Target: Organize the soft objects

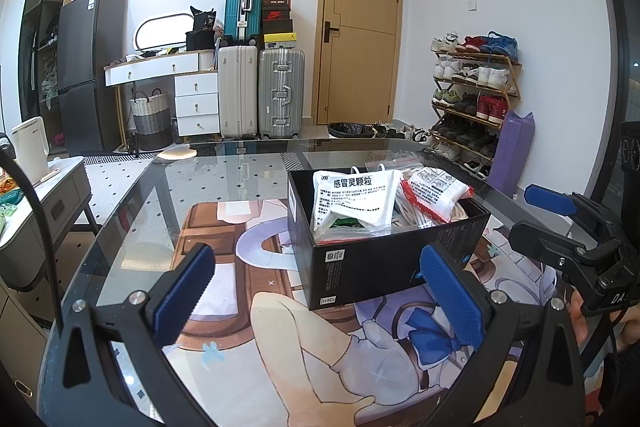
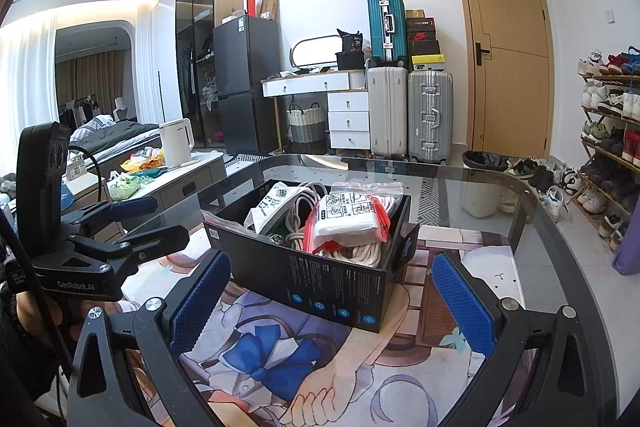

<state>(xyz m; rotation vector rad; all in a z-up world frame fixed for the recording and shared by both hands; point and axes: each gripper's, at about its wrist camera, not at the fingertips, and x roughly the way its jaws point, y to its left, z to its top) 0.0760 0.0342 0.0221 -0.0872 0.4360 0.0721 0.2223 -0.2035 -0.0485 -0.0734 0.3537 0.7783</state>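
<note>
Fingers (image 1: 452, 301) of both grippers apart, empty; black box (image 1: 360, 267) wall hides lower packets (image 2: 352, 217).

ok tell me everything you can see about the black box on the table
The black box is an open, lidless rectangular carton, cardboard by its look, with small white print and blue round icons on its outer walls. It sits flat on the illustrated mat on the glass table. Inside lie a white printed pouch, a red-edged zip bag and coiled white cord. Neither gripper touches it.
</note>
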